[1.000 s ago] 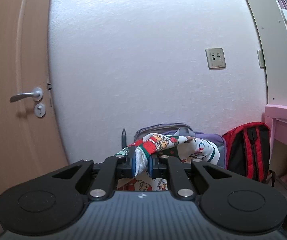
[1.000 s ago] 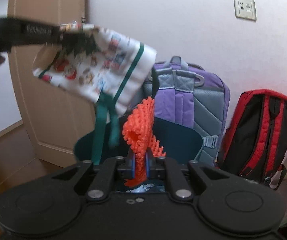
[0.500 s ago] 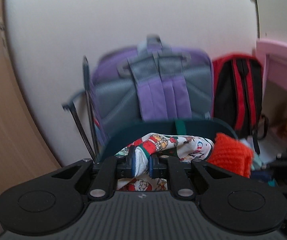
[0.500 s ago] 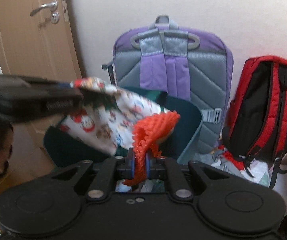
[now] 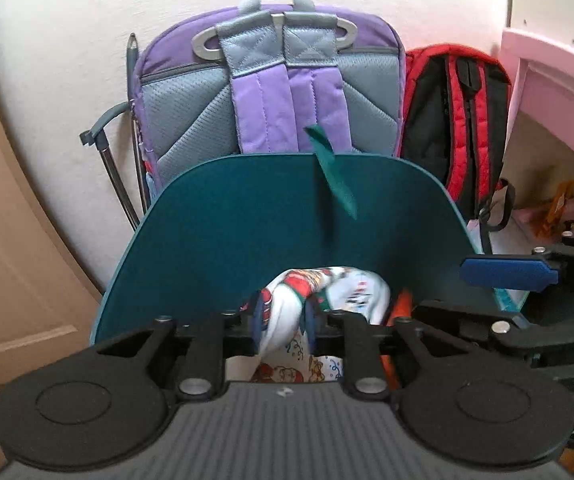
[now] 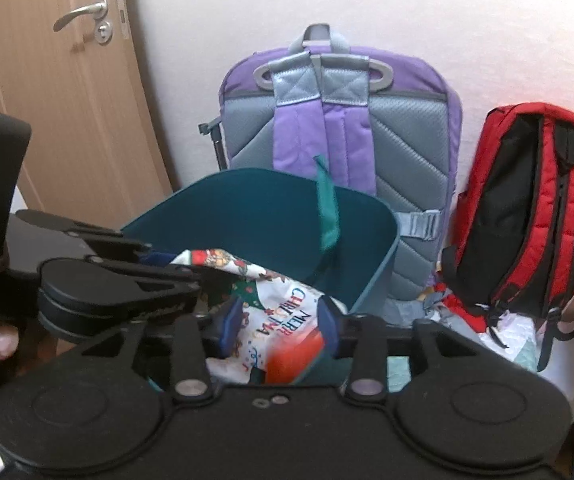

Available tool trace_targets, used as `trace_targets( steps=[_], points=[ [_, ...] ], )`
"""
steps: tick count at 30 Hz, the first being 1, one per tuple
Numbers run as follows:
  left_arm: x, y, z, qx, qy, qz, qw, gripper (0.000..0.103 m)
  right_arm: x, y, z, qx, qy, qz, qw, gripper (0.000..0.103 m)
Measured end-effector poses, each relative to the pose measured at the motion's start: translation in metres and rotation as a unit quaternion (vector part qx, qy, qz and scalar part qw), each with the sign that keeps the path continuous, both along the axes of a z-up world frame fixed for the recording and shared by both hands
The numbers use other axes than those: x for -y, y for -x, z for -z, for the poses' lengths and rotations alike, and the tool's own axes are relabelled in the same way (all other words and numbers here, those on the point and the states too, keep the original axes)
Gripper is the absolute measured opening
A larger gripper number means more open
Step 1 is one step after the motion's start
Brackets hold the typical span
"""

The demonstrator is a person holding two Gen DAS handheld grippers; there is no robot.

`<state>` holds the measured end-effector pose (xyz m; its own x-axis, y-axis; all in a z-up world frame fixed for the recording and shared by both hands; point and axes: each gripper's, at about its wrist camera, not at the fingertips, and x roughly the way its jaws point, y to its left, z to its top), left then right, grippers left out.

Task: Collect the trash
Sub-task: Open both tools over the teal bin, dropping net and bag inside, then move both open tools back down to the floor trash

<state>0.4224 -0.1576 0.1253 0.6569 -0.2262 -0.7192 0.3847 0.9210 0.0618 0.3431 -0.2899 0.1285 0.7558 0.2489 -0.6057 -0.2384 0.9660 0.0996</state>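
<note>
Gripping a white Christmas-print bag (image 5: pixel 319 292) between its blue pads, the left gripper (image 5: pixel 281 322) is sitting at the lower centre of the left wrist frame, just inside the near rim of a teal bin (image 5: pixel 247 216). The bag is bunching up above the fingers and hanging down below them, and its green strap (image 5: pixel 333 172) is draping over the bin's far wall at centre frame. In the right wrist frame the same bag (image 6: pixel 283 312) is lying in the bin (image 6: pixel 247 208), showing upside-down lettering. The right gripper (image 6: pixel 281 330) is hovering over the bin's near edge at lower centre with its jaws spread apart; a blurred orange item (image 6: pixel 295 356) is showing between and below them, touching neither pad as far as can be told. In the left wrist frame, one blue pad (image 5: pixel 507 274) of that gripper is showing at the right edge. A purple backpack (image 6: pixel 339 120) is leaning on the wall behind the bin, a red backpack (image 6: pixel 527 208) beside it at right, and a wooden door (image 6: pixel 59 100) is filling the upper left.
</note>
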Motion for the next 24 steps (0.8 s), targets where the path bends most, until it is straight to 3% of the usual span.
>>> trace_targets(
  steps=[2, 5, 12, 14, 17, 24],
  points=[
    [-0.002, 0.003, -0.005, 0.006, 0.008, -0.004, 0.9999, 0.048, 0.002, 0.005, -0.005, 0.006, -0.006, 0.002, 1.0, 0.054],
    [-0.007, 0.015, -0.014, 0.025, 0.012, -0.007, 0.9996, 0.065, 0.003, 0.015, -0.013, 0.014, -0.012, 0.004, 1.0, 0.06],
    [-0.024, 0.046, -0.04, 0.038, 0.024, -0.012, 0.9989, 0.075, -0.002, 0.047, -0.038, 0.034, -0.015, -0.005, 0.999, 0.065],
    [-0.031, 0.058, -0.048, 0.043, 0.027, -0.013, 0.9986, 0.075, -0.005, 0.058, -0.045, 0.038, -0.017, -0.006, 0.999, 0.074],
    [-0.043, 0.074, -0.056, 0.046, 0.034, -0.02, 0.9981, 0.082, -0.008, 0.074, -0.052, 0.042, -0.026, -0.014, 0.999, 0.076],
    [-0.077, 0.112, -0.066, 0.039, 0.065, -0.032, 0.9966, 0.082, -0.025, 0.108, -0.057, 0.047, -0.021, -0.037, 0.998, 0.078]
  ],
)
